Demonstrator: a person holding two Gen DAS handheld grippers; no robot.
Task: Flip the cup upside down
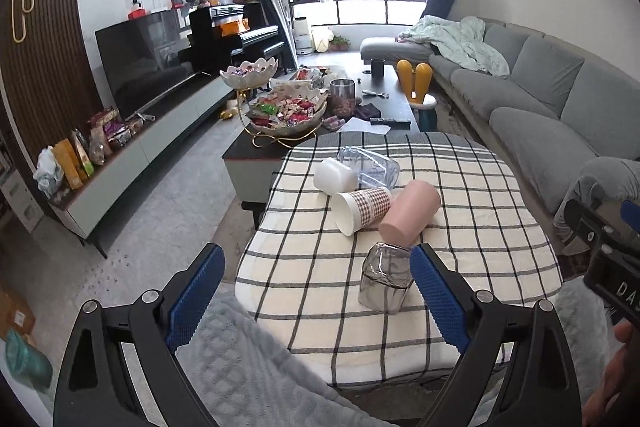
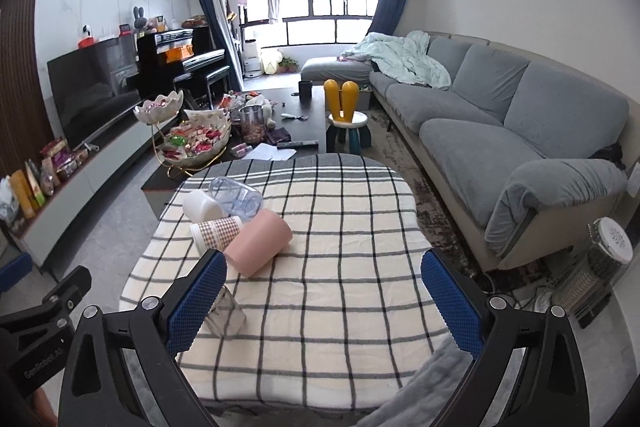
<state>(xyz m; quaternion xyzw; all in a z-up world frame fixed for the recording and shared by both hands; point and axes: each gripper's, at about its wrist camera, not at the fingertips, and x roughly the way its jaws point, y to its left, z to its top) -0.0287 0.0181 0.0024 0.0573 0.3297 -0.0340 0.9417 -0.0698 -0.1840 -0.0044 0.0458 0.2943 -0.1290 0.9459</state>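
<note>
Currently, the smoked-grey glass cup (image 1: 386,277) stands upside down near the front edge of the checked tablecloth (image 1: 460,227), with its wider mouth resting on the cloth and its closed base facing up; its long axis runs close to vertical, with a slight lean in the left wrist view. In the right wrist view the same cup (image 2: 228,315) shows only partly, behind the left finger of that tool. The left gripper (image 1: 316,297) has its jaws spread wide, and nothing sits clamped between them; the cup lies just inside the right blue pad (image 1: 438,297), and whether pad and glass touch cannot be told. The right gripper (image 2: 324,301) is likewise spread wide and holds nothing, with bare cloth between its pads. Behind the grey cup, a pink cup (image 1: 410,213) lies on its side with its closed end pointing toward the cameras and to the left. Beside it a plaid paper cup (image 1: 362,207) lies on its side, open mouth facing left. A white cup (image 1: 334,177) and a clear plastic cup (image 1: 370,167) lie further back, both on their sides. The four form a tight cluster, well apart from the right edge of the cloth.
</note>
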